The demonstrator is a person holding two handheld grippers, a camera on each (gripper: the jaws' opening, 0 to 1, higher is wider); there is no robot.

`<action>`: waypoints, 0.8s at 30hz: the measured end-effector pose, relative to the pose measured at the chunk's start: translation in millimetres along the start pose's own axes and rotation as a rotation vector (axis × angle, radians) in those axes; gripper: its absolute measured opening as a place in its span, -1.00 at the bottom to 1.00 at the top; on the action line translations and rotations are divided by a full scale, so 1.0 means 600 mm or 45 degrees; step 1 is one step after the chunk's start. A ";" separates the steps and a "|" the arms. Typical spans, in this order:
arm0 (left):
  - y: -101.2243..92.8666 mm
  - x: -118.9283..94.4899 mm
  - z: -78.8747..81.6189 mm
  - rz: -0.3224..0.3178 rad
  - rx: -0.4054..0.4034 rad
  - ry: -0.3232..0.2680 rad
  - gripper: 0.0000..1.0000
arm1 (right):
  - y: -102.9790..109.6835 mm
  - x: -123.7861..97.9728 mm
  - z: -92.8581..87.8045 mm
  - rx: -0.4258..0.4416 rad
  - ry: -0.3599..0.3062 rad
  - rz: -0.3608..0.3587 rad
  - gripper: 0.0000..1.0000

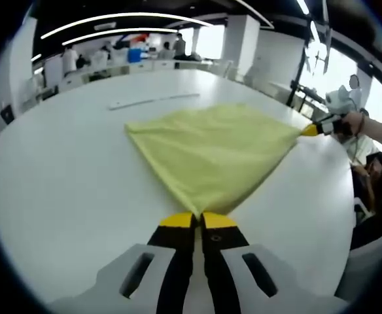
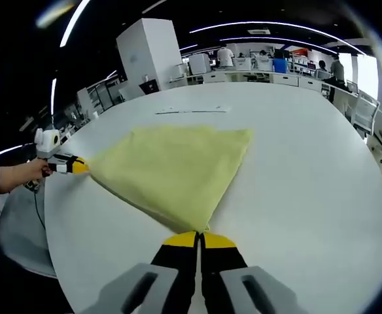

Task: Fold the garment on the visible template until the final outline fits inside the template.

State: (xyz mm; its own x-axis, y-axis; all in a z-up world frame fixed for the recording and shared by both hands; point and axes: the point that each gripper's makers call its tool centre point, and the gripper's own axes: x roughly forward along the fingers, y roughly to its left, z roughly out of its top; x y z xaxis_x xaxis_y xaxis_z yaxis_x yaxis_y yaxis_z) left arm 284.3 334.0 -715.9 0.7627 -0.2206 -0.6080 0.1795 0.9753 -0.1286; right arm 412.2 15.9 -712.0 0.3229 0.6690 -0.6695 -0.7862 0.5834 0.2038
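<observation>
A yellow cloth garment (image 1: pixel 214 147) lies spread on the round white table (image 1: pixel 60 183), pulled taut between two corners. My left gripper (image 1: pixel 199 218) is shut on its near corner. My right gripper (image 1: pixel 310 129), held by a hand, is shut on the corner at the right. In the right gripper view the same cloth (image 2: pixel 174 167) runs from my right gripper (image 2: pixel 200 237), shut on the near corner, to my left gripper (image 2: pixel 80 166) at the left. A thin pale strip (image 1: pixel 155 100) marks the table beyond the cloth, also seen as a strip (image 2: pixel 191 110).
The table edge (image 2: pixel 53 222) curves close by the left gripper's hand (image 2: pixel 21 175). A person's hand (image 1: pixel 367 124) and dark items sit past the right edge. Desks, a white pillar (image 2: pixel 148 49) and people stand far behind.
</observation>
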 end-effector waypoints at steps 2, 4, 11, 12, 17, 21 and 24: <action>-0.003 -0.004 -0.004 -0.012 0.009 0.007 -0.99 | 0.002 -0.002 -0.003 -0.002 0.008 -0.002 -1.00; -0.007 -0.008 -0.007 -0.022 0.011 0.011 -0.99 | 0.003 -0.004 -0.006 -0.002 0.012 -0.001 -1.00; -0.018 -0.026 -0.022 -0.054 0.023 0.024 -1.00 | 0.013 -0.010 -0.017 0.005 0.028 0.011 -1.00; -0.019 -0.028 -0.024 -0.057 0.023 0.026 -1.00 | 0.014 -0.011 -0.018 0.009 0.028 0.011 -1.00; -0.021 -0.037 -0.030 -0.053 0.021 0.029 -1.00 | 0.026 -0.016 -0.027 -0.007 0.046 0.024 -1.00; -0.023 -0.044 -0.037 -0.054 0.027 0.039 -1.00 | 0.033 -0.022 -0.032 -0.001 0.058 0.032 -1.00; -0.024 -0.045 -0.040 -0.044 0.026 0.045 -1.00 | 0.037 -0.025 -0.033 0.019 0.050 0.038 -1.00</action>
State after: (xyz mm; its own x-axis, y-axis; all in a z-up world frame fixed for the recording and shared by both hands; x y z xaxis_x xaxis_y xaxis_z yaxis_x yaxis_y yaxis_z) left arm 246.2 326.4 -716.7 0.7333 -0.2532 -0.6310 0.2180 0.9666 -0.1345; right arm 379.4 9.8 -711.8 0.2787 0.6677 -0.6903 -0.7869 0.5709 0.2345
